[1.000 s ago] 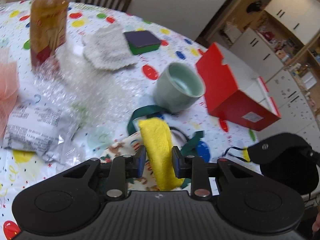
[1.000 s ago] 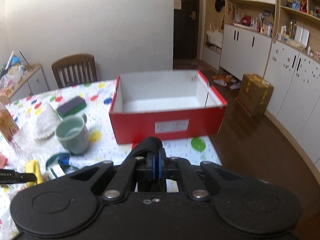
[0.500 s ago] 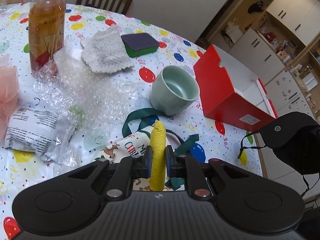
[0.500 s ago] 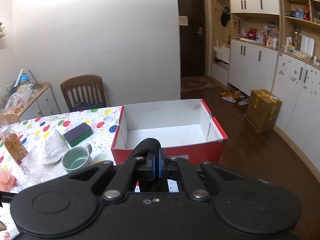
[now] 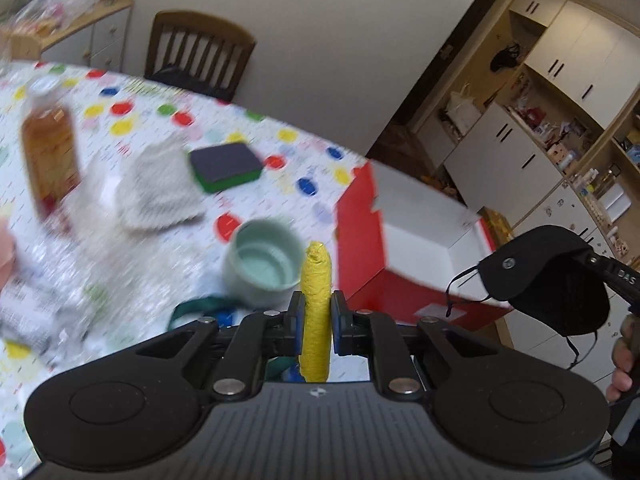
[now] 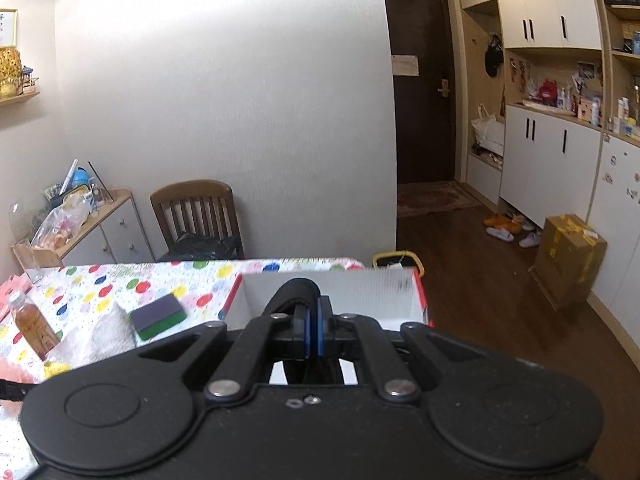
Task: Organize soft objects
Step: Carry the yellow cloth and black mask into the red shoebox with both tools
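My left gripper [image 5: 314,312] is shut on a rolled yellow cloth [image 5: 317,280] and holds it above the table, left of the open red box [image 5: 404,240]. My right gripper [image 6: 313,328] is shut on a black face mask [image 6: 298,290]; in the left wrist view the mask [image 5: 552,280] hangs to the right of the box. The box [image 6: 332,292] lies just under the right gripper. A white knitted cloth [image 5: 156,184] and a purple-green sponge [image 5: 226,166] lie on the table.
A pale green cup [image 5: 262,266] stands left of the box. A bottle of amber drink [image 5: 50,152], bubble wrap [image 5: 100,264] and a green ribbon [image 5: 200,306] are on the spotted tablecloth. A wooden chair [image 5: 198,60] stands behind the table. Cabinets [image 6: 552,168] line the right wall.
Both grippers have risen. The left one shut on the yellow cloth and lifted it off the table. The right one carried the mask up over the box.
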Motion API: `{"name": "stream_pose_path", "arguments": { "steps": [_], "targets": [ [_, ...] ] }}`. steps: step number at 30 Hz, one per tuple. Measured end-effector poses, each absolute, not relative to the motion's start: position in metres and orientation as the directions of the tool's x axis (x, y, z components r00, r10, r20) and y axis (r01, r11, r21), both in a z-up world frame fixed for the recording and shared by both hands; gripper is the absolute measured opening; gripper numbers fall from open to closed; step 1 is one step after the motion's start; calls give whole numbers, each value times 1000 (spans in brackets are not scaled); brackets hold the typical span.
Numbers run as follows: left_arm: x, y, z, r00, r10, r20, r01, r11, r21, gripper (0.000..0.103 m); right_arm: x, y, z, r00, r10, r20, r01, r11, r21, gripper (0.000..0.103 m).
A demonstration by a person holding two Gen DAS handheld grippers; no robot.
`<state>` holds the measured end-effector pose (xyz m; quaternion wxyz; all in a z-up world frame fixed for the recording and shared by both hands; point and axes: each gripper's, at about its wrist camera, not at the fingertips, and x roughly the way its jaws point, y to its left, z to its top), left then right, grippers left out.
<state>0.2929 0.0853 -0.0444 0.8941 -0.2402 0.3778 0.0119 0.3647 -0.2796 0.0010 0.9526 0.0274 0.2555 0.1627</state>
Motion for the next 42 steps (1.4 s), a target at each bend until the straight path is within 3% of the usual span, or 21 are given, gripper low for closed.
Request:
{"name": "stream_pose_path", "arguments": {
  "steps": [14,26,31,42],
  "targets": [
    [419,-3,-13,744,-190,-640,-63,934,-351,12,453,-289,-14,815,320,-483,-316,944,91,3],
    [519,-60,-77,678,-172,-715,-20,967,-252,12,507,-281,-80,745,328,-580,-315,941,128,3],
    [537,-73,-108,625,-161,-764,-24,974,-224,8,515,-271,-108,676,354,-646,-355,925,136,3],
    [547,-82,-142,530,-168,-831,13,982,-190,8,514,-264,-131,558,327,-763,-389,915,109,8]
  ]
}}
